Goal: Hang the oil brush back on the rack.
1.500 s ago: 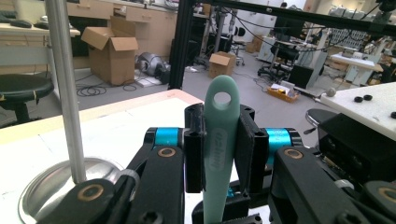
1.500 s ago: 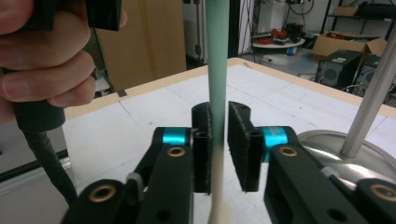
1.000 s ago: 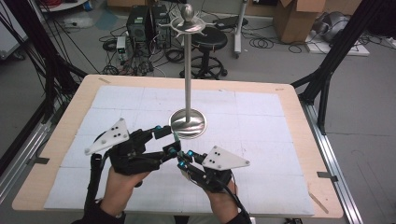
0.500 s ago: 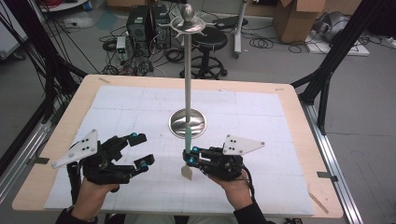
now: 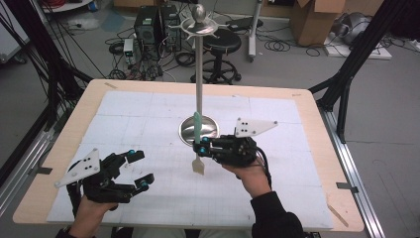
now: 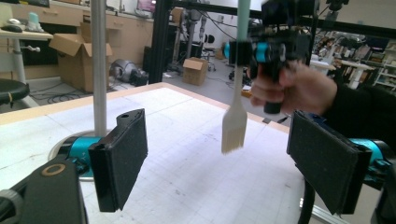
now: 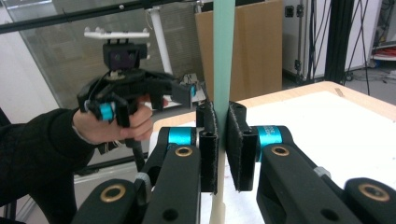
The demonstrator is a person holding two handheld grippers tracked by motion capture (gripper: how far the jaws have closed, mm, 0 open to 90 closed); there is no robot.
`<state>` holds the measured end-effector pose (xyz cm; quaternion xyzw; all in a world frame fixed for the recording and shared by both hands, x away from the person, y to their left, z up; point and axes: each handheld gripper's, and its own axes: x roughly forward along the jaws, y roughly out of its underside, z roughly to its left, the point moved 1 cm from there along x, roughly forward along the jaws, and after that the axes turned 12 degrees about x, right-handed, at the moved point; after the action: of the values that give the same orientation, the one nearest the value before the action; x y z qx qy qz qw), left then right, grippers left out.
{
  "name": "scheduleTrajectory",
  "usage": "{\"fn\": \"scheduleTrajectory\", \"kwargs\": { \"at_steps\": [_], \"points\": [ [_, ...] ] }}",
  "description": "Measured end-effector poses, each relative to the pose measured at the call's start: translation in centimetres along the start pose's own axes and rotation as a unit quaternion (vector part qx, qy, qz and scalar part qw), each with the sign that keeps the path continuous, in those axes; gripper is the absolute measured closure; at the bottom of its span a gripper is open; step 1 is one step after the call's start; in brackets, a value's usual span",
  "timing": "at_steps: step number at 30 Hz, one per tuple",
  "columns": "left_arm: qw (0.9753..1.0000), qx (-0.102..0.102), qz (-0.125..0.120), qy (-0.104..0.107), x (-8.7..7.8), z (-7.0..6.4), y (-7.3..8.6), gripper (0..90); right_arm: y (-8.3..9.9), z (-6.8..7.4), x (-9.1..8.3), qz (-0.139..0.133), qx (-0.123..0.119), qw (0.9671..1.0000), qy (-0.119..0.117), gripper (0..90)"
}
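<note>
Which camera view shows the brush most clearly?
The left gripper view: the brush hangs with its pale head and green handle both visible. The high view shows it small, held by the right hand-held gripper. The right gripper view shows mostly the handle.

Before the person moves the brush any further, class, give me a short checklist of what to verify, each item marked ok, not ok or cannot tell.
1. Right gripper shut on the brush: ok; its jaws clamp the green handle.
2. Brush hangs upright, bristles down: ok.
3. Bristles off the white mat: ok, judging by the left gripper view.
4. Left gripper open and holding nothing: ok.
5. Brush apart from the metal stand: cannot tell; they overlap in the high view.
</note>
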<state>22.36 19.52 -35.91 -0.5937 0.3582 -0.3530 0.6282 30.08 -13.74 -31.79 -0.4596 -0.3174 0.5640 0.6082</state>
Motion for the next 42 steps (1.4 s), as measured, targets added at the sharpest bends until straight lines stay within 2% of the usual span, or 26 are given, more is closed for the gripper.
{"fn": "scheduleTrajectory", "kwargs": {
  "at_steps": [9,17,22,32,39,42],
  "points": [
    [1.0000,0.004,0.006,-0.003,-0.8,0.5,0.9,20.4,-4.5,-0.7,1.5,-0.003,-0.014,0.9999,0.003,84.2],
    [0.9999,0.004,0.012,-0.002,-1.0,0.5,1.3,20.6,-8.8,-1.7,2.4,-0.007,-0.013,0.9996,0.024,84.2],
    [0.9999,0.002,0.015,-0.002,-1.0,0.6,1.3,21.1,-10.3,-2.4,3.2,-0.003,-0.013,0.9993,0.034,84.2],
    [0.9999,0.002,0.015,-0.001,-1.1,0.6,1.3,21.3,-12.0,-4.0,3.9,-0.018,0.003,0.9984,0.054,84.2],
    [0.9999,-0.001,0.014,-0.001,-1.1,0.6,1.3,21.3,-12.2,-5.0,3.8,-0.029,0.021,0.9973,0.065,84.2],
    [0.9999,-0.001,0.015,0.000,-1.1,0.6,1.3,21.3,-12.2,-5.2,3.7,-0.027,0.020,0.9967,0.074,84.2]
  ]
}}
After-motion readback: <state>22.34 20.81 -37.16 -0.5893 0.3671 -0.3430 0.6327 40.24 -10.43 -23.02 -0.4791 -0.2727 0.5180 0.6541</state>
